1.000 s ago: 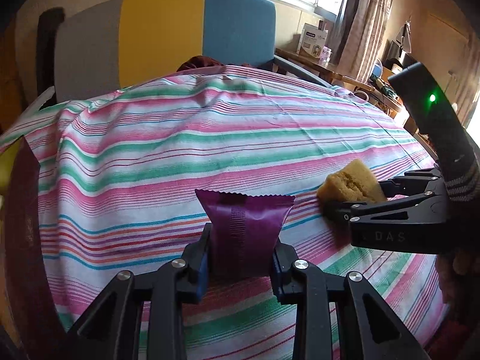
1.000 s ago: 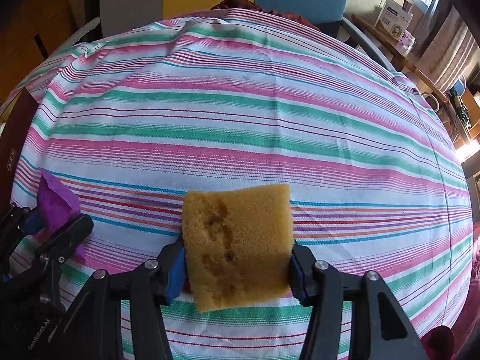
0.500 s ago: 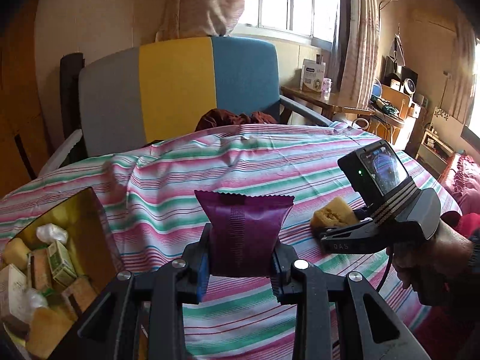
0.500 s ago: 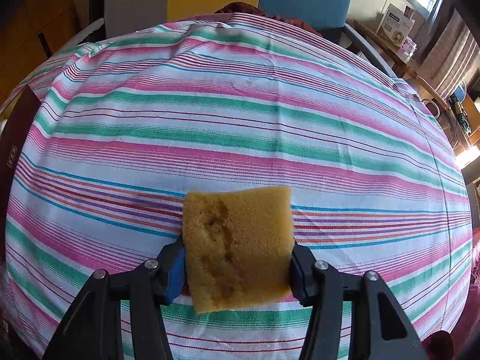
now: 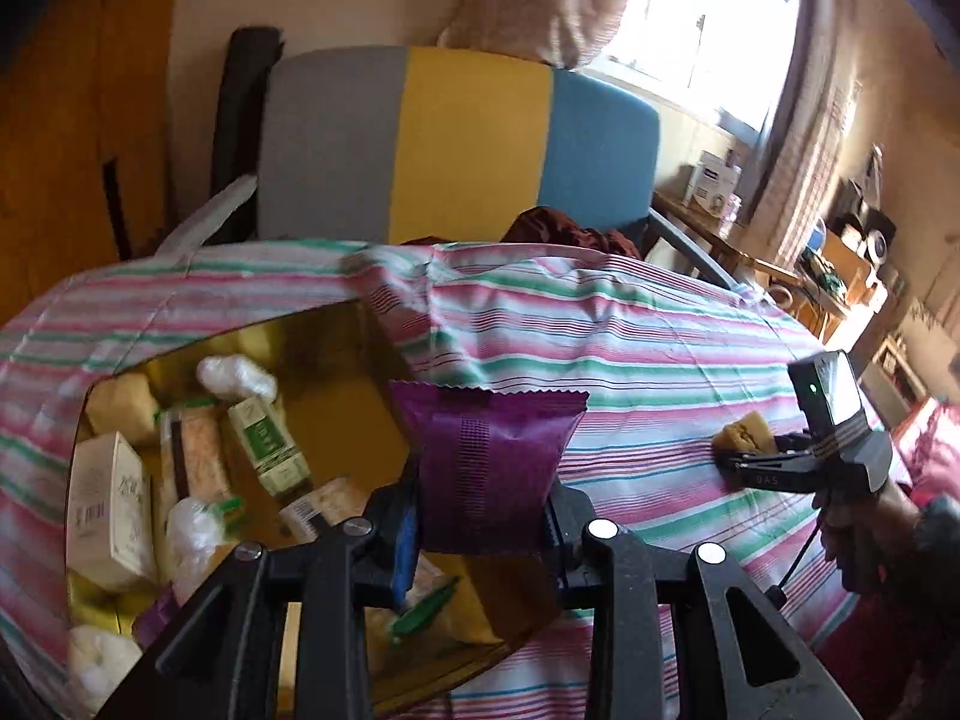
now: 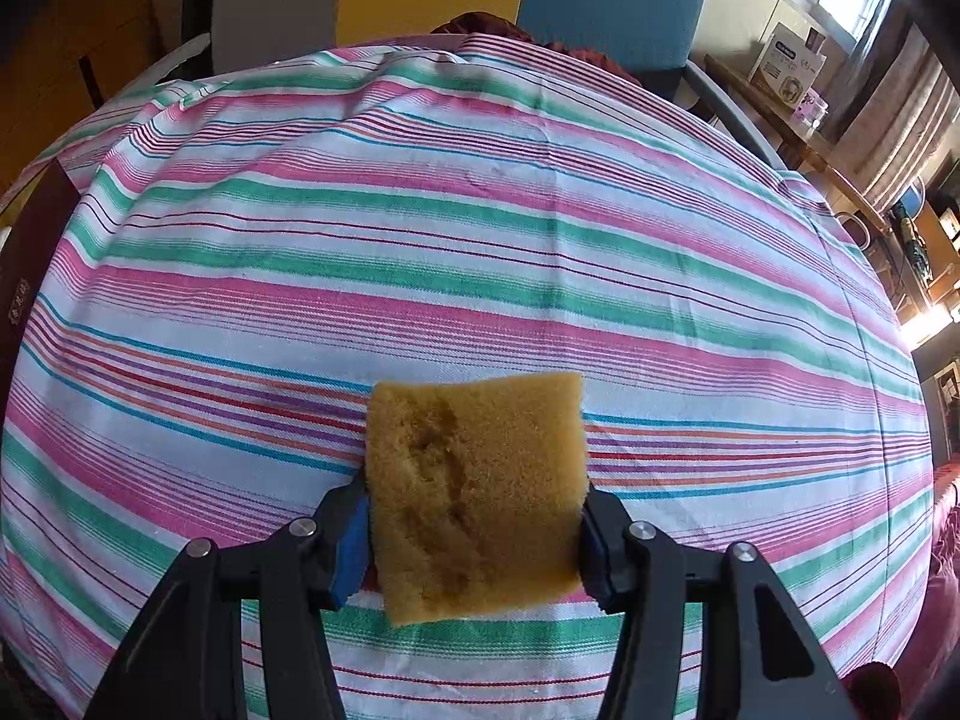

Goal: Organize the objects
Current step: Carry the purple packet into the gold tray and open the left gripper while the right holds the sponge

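Observation:
My left gripper (image 5: 480,531) is shut on a purple snack packet (image 5: 489,468) and holds it upright above the right edge of an open gold-lined box (image 5: 354,414). The box holds several items: small cartons, wrapped snacks and white bags. My right gripper (image 6: 474,534) is shut on a yellow sponge (image 6: 474,498) and holds it just above the striped tablecloth (image 6: 480,240). It also shows in the left wrist view (image 5: 744,459) at the right, with the sponge (image 5: 741,432) in its jaws.
A grey, yellow and blue chair (image 5: 456,138) stands behind the table with a dark red cloth (image 5: 564,231) on its seat. A cluttered side table (image 5: 840,276) and curtains stand at the right. The box's dark wall (image 6: 24,276) shows at the left edge of the right wrist view.
My left gripper has risen and swung left with the purple packet, bringing the open box into view below it. My right gripper has stayed nearly still with the sponge.

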The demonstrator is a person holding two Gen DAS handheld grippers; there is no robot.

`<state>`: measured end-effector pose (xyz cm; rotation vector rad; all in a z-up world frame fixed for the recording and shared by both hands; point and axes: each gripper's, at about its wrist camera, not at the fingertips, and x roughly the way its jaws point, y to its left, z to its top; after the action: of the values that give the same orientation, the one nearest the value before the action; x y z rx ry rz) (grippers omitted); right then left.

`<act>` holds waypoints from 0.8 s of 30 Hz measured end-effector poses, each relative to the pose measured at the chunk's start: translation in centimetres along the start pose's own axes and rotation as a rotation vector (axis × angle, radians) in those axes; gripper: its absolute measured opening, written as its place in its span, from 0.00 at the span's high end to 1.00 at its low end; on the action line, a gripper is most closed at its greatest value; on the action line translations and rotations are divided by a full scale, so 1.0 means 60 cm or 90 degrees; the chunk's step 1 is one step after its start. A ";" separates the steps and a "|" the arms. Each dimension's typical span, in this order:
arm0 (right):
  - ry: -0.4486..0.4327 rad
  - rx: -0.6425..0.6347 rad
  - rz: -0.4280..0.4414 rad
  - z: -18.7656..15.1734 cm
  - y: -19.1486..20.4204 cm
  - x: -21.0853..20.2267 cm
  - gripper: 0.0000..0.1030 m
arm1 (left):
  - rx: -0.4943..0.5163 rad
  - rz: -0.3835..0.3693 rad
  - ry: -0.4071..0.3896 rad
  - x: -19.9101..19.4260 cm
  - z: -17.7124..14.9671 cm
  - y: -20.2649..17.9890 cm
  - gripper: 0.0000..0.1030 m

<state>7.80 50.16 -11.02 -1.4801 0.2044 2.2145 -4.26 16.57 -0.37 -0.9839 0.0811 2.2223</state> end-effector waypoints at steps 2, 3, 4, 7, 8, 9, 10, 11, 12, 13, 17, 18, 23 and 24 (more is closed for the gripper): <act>-0.002 -0.009 -0.009 0.001 0.005 -0.001 0.46 | -0.075 -0.001 0.021 0.002 0.004 0.067 0.68; -0.002 -0.009 -0.011 0.001 0.006 -0.001 0.46 | -0.113 -0.005 0.032 0.006 0.004 0.100 0.68; -0.001 -0.010 -0.011 0.000 0.005 -0.002 0.46 | -0.142 -0.003 0.039 0.008 0.005 0.125 0.68; 0.000 -0.008 -0.010 -0.001 0.005 -0.003 0.46 | -0.178 -0.003 0.058 0.026 0.015 0.164 0.68; 0.000 -0.009 -0.011 0.001 0.005 -0.002 0.46 | -0.182 -0.004 0.063 0.035 0.019 0.166 0.68; 0.000 -0.010 -0.012 0.000 0.005 -0.002 0.46 | -0.183 -0.007 0.072 0.048 0.027 0.165 0.68; 0.000 -0.011 -0.012 0.000 0.005 -0.002 0.46 | -0.180 -0.012 0.079 0.061 0.033 0.160 0.68; 0.001 -0.011 -0.011 -0.001 0.005 -0.002 0.46 | -0.169 -0.013 0.086 0.078 0.041 0.153 0.68; 0.001 -0.010 -0.011 -0.001 0.005 -0.002 0.46 | -0.159 -0.003 0.090 0.095 0.049 0.147 0.68; 0.001 -0.011 -0.011 -0.001 0.005 -0.002 0.46 | -0.157 0.011 0.097 0.114 0.056 0.144 0.68; 0.001 -0.013 -0.010 -0.002 0.005 -0.003 0.46 | -0.168 0.038 0.144 0.189 0.076 0.150 0.66; 0.001 -0.013 -0.009 -0.003 0.005 -0.003 0.46 | -0.168 0.047 0.151 0.200 0.078 0.154 0.65; 0.001 -0.015 -0.005 -0.001 0.002 0.001 0.46 | -0.171 0.070 0.141 0.190 0.080 0.165 0.52; 0.001 -0.017 -0.006 0.000 0.002 0.001 0.46 | -0.163 0.076 0.131 0.177 0.078 0.163 0.50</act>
<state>7.73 50.04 -11.11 -1.4937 0.1691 2.2175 -18.25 16.72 -6.22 -1.3782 -0.0562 2.2711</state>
